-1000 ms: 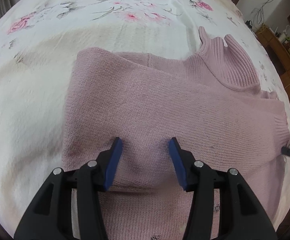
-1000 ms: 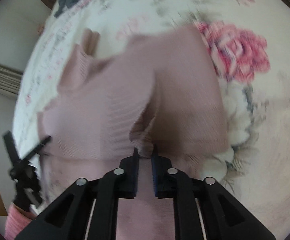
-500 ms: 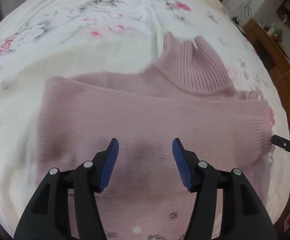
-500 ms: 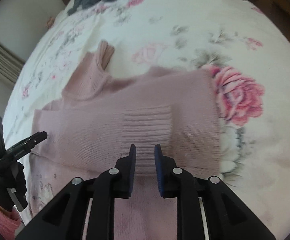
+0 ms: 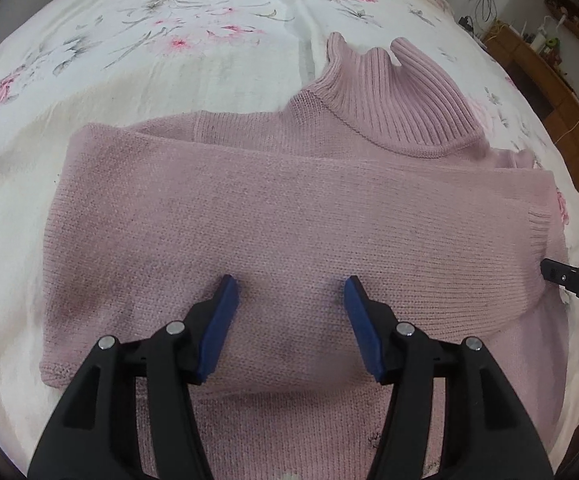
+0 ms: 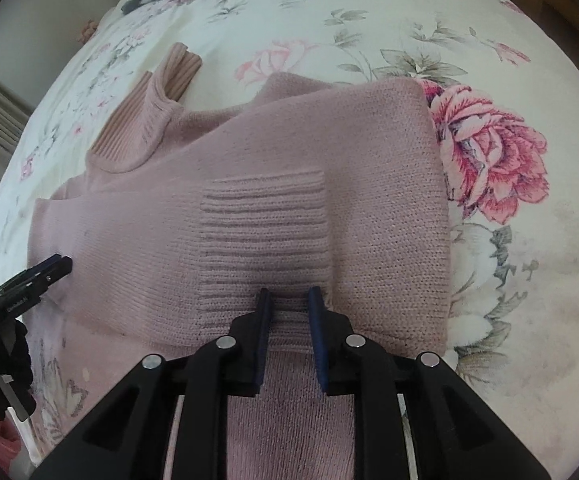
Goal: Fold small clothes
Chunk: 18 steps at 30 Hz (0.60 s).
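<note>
Item: pink sweater point(image 5: 289, 216), sleeves folded across, on floral bed point(image 5: 169, 40); your left tool point(image 5: 289, 296) gapes wide, empty; your right tool point(image 6: 289, 300) parted, straddling the ribbed cuff point(image 6: 265, 224) at centre frame, not clamping. Risk: lift away carelessly and a blue finger point(image 6: 263, 312) may snag the knit, dragging the sleeve loose.

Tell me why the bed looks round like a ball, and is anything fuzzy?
Both wrist views use fisheye lenses, so the floral bedsheet bulges and the corners go black. Left wrist view: the pink sweater is sharp, with a soft shadow under the left gripper. Right wrist view: also sharp, with shadow near the right gripper.
</note>
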Each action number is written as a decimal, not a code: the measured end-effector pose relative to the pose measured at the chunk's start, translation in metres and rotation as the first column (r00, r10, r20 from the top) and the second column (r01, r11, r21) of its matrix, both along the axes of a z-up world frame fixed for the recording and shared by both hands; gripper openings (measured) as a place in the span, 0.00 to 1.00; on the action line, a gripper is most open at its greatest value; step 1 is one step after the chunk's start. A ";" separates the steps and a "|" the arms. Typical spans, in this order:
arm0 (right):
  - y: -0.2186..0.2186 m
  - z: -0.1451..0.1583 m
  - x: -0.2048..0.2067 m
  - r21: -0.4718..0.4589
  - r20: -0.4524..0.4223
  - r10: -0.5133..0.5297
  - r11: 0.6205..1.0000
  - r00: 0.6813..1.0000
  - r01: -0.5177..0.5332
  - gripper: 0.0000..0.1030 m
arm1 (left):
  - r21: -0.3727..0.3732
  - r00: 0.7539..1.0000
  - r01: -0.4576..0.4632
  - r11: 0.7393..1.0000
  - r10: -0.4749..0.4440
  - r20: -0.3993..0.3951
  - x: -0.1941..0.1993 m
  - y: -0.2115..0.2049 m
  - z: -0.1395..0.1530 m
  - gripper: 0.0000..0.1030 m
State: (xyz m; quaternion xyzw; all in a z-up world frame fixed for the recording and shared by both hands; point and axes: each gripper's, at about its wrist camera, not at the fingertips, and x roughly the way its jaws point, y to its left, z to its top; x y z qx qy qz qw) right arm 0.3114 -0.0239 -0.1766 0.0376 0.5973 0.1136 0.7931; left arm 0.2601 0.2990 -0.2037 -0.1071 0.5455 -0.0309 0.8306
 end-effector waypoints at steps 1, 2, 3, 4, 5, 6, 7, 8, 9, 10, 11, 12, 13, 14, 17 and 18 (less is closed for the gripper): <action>0.000 -0.001 0.001 -0.005 0.002 0.007 1.000 1.000 -0.007 0.19 | 0.001 1.000 0.002 1.000 -0.002 0.001 0.000 0.000 0.000 0.54; 0.002 -0.001 0.001 -0.015 0.004 0.017 1.000 1.000 -0.017 0.19 | 0.001 1.000 0.003 1.000 -0.003 0.001 0.000 0.000 0.000 0.54; 0.002 0.000 0.002 -0.020 0.002 0.021 1.000 1.000 -0.021 0.19 | -0.001 1.000 0.004 1.000 -0.004 -0.001 0.001 0.000 0.000 0.54; 0.003 0.000 0.003 -0.022 -0.003 0.023 0.999 1.000 -0.023 0.19 | -0.005 1.000 0.003 1.000 -0.003 -0.004 0.002 0.001 0.000 0.54; 0.003 0.000 0.004 -0.020 -0.011 0.024 1.000 1.000 -0.024 0.19 | -0.011 1.000 0.001 1.000 -0.001 -0.008 0.002 0.002 0.001 0.54; 0.002 0.000 0.006 -0.013 -0.021 0.022 1.000 1.000 -0.022 0.19 | -0.018 1.000 0.000 1.000 -0.001 -0.013 0.004 0.003 0.001 0.54; 0.001 0.000 0.008 -0.006 -0.033 0.021 1.000 0.999 -0.021 0.19 | -0.019 1.000 0.001 1.000 -0.001 -0.017 0.005 0.003 0.003 0.54; 0.000 0.001 0.011 -0.001 -0.052 0.024 1.000 0.998 -0.024 0.19 | -0.016 1.000 0.004 1.000 -0.005 -0.027 0.006 0.003 0.007 0.54; 0.002 0.003 0.014 -0.003 -0.065 0.030 1.000 0.997 -0.030 0.19 | -0.012 0.999 0.006 1.000 -0.006 -0.032 0.007 0.002 0.010 0.54; 0.003 0.007 0.017 -0.011 -0.076 0.033 0.999 0.997 -0.034 0.19 | -0.003 1.000 0.006 1.000 -0.006 -0.030 0.008 0.002 0.016 0.52; 0.005 0.016 0.021 -0.019 -0.068 0.031 0.999 0.997 -0.032 0.22 | 0.013 1.000 0.006 1.000 -0.006 -0.021 0.010 0.002 0.022 0.52; 0.008 0.025 0.025 -0.020 -0.043 0.035 0.999 0.998 -0.035 0.27 | 0.027 1.000 0.012 1.000 -0.012 0.003 0.015 0.003 0.032 0.52; 0.012 0.034 0.029 -0.016 -0.016 0.042 0.999 0.999 -0.042 0.29 | 0.029 1.000 0.016 0.999 -0.017 0.025 0.020 0.004 0.041 0.53; 0.019 0.045 0.039 -0.002 0.011 0.051 0.999 0.999 -0.051 0.33 | 0.034 0.999 0.017 0.999 -0.019 0.043 0.026 0.005 0.048 0.53; 0.043 0.058 0.075 0.048 0.023 0.075 0.996 0.997 -0.076 0.38 | 0.053 0.998 0.017 0.998 -0.020 0.060 0.065 0.008 0.062 0.55; 0.052 0.058 0.087 0.054 0.023 0.081 0.995 0.996 -0.082 0.38 | 0.060 0.998 0.019 0.998 -0.023 0.055 0.077 0.008 0.062 0.55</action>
